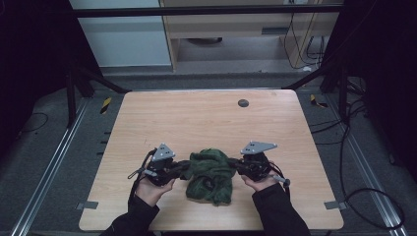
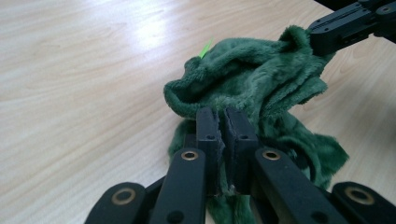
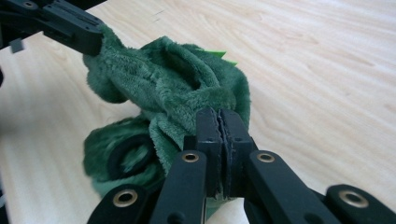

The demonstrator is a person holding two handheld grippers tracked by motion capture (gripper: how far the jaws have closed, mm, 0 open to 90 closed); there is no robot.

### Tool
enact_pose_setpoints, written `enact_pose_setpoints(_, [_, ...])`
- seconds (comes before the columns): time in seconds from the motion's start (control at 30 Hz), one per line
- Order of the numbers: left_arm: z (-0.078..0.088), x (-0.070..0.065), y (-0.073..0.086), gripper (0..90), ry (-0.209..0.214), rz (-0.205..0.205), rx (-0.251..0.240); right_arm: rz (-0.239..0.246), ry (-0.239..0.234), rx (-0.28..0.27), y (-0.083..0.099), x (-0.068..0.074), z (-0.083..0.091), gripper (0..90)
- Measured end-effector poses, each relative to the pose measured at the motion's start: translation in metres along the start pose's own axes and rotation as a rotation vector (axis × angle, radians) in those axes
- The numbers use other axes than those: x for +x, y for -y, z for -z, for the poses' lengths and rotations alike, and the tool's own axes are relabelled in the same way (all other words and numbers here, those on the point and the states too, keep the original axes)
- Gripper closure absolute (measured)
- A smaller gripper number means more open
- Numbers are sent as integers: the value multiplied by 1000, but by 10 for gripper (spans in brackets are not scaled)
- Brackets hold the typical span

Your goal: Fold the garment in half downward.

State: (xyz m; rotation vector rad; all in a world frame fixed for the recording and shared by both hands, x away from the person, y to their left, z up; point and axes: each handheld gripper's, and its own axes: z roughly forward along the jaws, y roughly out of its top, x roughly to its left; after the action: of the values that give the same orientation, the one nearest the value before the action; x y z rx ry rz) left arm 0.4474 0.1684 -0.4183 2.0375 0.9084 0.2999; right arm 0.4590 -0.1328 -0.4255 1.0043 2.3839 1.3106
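Seen near the front edge of the wooden table (image 1: pixel 147 118): a crumpled green plush cloth (image 1: pixel 211 174), lying between the two hands. Left gripper (image 1: pixel 183 167) clenched on the left edge of the cloth, jaws pressed together with green pile squeezed between them in the left gripper view. Right gripper (image 1: pixel 235 164) clamped the same way on the right edge, a thin fold caught between its jaws in the right gripper view. Held slightly up at both pinched edges, with the middle and the lower part sagging onto the table. Small bright green tag (image 2: pixel 204 48) sticking out on the far side of the bundle. Something dark and ring-shaped (image 3: pixel 130 156) noticed in the lower folds, possibly a printed patch, too blurred to say.

Step in hand, judged from this: both edges secured, spreading not yet begun. Next move probably needed: pulling the two grippers apart, left and right, and a little upward, with both grips kept firm, so as to open the folds without slipping off the thick pile.
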Motion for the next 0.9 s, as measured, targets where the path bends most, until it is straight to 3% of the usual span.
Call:
enact_pose_setpoints(0.3, [0, -10, 16, 858, 28, 0, 37, 0, -37, 21, 18, 15, 2, 875])
enact_pose_setpoints(0.9, [-3, -14, 43, 856, 55, 8, 116, -44, -71, 76, 51, 24, -2, 869])
